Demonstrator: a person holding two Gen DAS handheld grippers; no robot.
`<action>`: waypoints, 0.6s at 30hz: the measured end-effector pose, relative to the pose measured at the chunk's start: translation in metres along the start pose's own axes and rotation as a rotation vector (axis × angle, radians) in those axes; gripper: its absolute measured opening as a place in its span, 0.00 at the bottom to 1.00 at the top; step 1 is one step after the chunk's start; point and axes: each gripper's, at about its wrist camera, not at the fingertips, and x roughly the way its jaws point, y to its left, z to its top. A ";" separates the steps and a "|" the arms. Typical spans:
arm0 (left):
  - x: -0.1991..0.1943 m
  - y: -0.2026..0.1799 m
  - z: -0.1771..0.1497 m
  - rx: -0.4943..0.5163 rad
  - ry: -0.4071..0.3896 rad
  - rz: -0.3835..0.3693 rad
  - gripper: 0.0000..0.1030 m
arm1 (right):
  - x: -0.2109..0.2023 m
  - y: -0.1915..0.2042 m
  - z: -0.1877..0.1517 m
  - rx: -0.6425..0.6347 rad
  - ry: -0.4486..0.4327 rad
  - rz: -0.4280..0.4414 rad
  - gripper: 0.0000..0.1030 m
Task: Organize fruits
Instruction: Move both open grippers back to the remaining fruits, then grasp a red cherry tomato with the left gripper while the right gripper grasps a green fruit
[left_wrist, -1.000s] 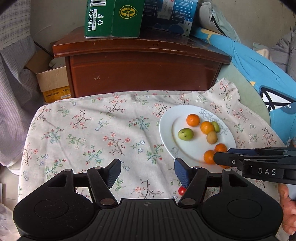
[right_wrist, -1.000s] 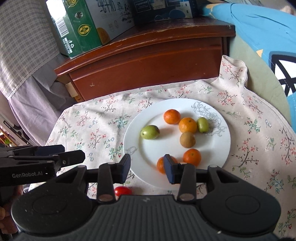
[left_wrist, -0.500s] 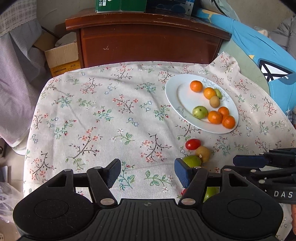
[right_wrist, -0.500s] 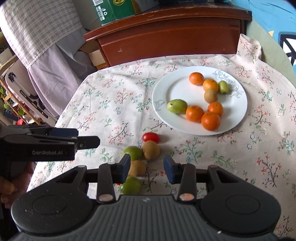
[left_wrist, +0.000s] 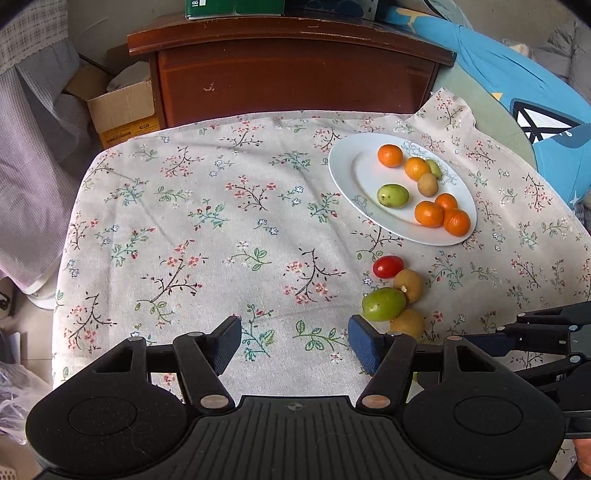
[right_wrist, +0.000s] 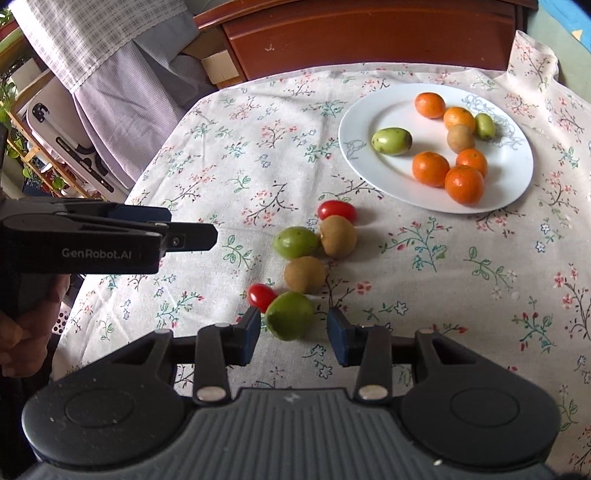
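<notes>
Floral cloth (left_wrist: 207, 229) covers the worktop, pale with red and green sprigs, lightly creased. Behind it stands a dark wood cabinet (left_wrist: 288, 70) with a green box (left_wrist: 232, 6) on top; a cardboard box (left_wrist: 123, 109) sits on the floor to its left. Blue fabric (left_wrist: 517, 85) lies to the right, checked cloth (right_wrist: 96, 33) hangs at far left in the right wrist view.

White plate (right_wrist: 517, 184) at the far right of the cloth carries five oranges, two green fruits and one brown fruit. Oranges: one at the far side (right_wrist: 429, 105), one beside it (right_wrist: 458, 119), three grouped at the near edge (right_wrist: 464, 184).

Loose fruit on the cloth, near the plate: red tomato (right_wrist: 337, 211), brown fruit (right_wrist: 338, 236) touching it, green fruit (right_wrist: 296, 242) just beside that, second brown fruit (right_wrist: 304, 275), small tomato (right_wrist: 261, 296), and a near green fruit (right_wrist: 289, 320).

Right tongs (right_wrist: 293, 336): apart, holding nothing. The near green fruit lies between the pads, closer to the left pad (right_wrist: 251, 332); contact cannot be told.

Left tongs (left_wrist: 294, 343): wide apart, empty, over bare cloth. Its right pad (left_wrist: 364, 347) sits just beside the loose cluster. Seen from the right wrist view, the left tongs (right_wrist: 192, 236) hang left of the cluster, apart from it.
</notes>
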 end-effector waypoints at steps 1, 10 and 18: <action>0.000 0.000 0.000 0.000 -0.001 -0.002 0.62 | 0.003 0.001 0.000 -0.006 0.003 -0.005 0.40; 0.000 -0.007 -0.003 0.046 0.004 -0.034 0.62 | 0.002 0.000 0.002 -0.016 0.008 0.000 0.31; 0.004 -0.043 -0.018 0.169 0.007 -0.126 0.60 | -0.015 -0.030 0.014 0.104 -0.053 -0.096 0.31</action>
